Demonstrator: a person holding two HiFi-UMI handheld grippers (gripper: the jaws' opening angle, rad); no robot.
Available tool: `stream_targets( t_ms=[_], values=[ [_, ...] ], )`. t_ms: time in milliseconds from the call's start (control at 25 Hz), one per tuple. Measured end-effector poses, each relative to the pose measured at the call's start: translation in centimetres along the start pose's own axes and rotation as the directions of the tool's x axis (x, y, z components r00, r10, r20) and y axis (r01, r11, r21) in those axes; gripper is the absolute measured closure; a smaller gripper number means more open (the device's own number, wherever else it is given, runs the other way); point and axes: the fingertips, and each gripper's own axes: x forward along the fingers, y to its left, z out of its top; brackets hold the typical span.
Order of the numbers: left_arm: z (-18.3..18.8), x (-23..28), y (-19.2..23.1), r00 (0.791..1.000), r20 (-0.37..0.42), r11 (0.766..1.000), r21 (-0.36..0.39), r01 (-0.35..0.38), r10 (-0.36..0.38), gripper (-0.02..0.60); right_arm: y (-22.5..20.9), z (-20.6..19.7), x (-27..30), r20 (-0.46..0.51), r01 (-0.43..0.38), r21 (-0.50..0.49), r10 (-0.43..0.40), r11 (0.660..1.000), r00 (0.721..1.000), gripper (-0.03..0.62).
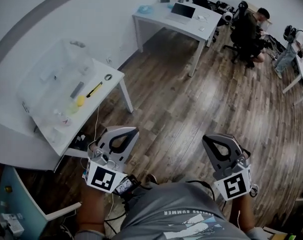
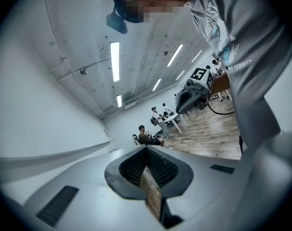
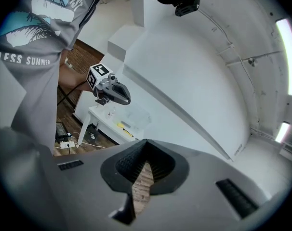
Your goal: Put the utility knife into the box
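The utility knife (image 1: 94, 89), yellow and black, lies on the white table (image 1: 21, 139) at the left, by the right edge of a clear plastic box (image 1: 39, 81). Whether it is inside the box I cannot tell. The right gripper view shows the knife (image 3: 128, 132) small and far off. Both grippers hang over the wooden floor, well short of the table. My left gripper (image 1: 131, 130) is shut with nothing in it, its tips meeting (image 2: 147, 148). My right gripper (image 1: 207, 138) is also shut and empty (image 3: 146, 141).
A yellow object (image 1: 80, 101), a grey item (image 1: 77, 89) and a small ring (image 1: 108, 77) lie near the knife. Cables and a power strip (image 1: 80, 142) sit under the table. A desk with a laptop (image 1: 183, 11) and seated people (image 1: 249, 29) are at the back right.
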Motion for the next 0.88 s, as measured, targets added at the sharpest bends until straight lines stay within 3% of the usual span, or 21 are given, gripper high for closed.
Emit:
stream_targets(
  t_ms=[280, 600, 880],
  values=[
    [-1.6, 3.9, 2.3, 0.997, -0.075, 0.999, 0.018, -0.034, 0.036, 0.571, -3.2, -3.1, 3.8, 0.047, -0.068, 0.013, 0.067, 0.998, 0.997, 0.583],
    [-2.1, 10.2, 3.1, 0.973, -0.215, 0.997, 0.019, -0.076, 0.078, 0.571, -9.4, -7.4, 6.6, 0.152, -0.147, -0.003, 0.145, 0.989, 0.978, 0.583],
    [-1.9, 14.6, 2.8, 0.961, -0.264, 0.997, 0.032, -0.077, 0.082, 0.571, -12.7, -10.5, 7.7, 0.184, -0.183, -0.006, 0.181, 0.983, 0.966, 0.583]
  ],
)
